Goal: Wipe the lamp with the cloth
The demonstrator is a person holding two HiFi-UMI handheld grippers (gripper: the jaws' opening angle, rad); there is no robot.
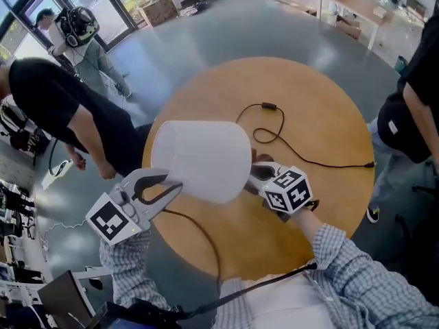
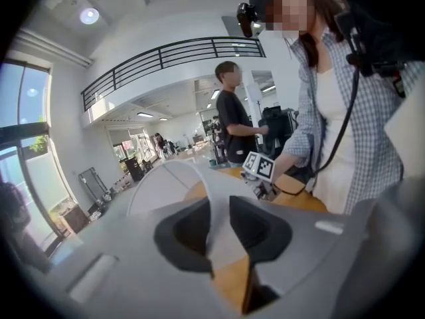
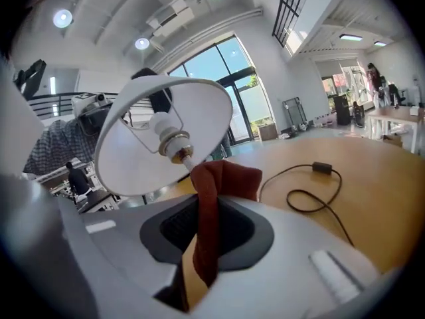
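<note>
White lampshade (image 1: 202, 160) near left table (image 1: 322, 115) edge; cord (image 1: 269, 106) beyond.

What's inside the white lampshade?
Inside the lampshade sit a white-and-brass bulb fitting and thin wire struts. The red cloth in the right gripper hides whatever is just below the fitting.

No legible words, brands, numbers or signs in any view. Only black-and-white square code patterns, with no letters or digits, on the left marker cube (image 1: 113, 219) of the left gripper (image 1: 177, 186) and on the right marker cube (image 1: 288, 190) of the right gripper (image 1: 255, 173). Same kind of pattern on the right marker cube as seen from the left gripper view (image 2: 260, 167), too small to make out further.
</note>
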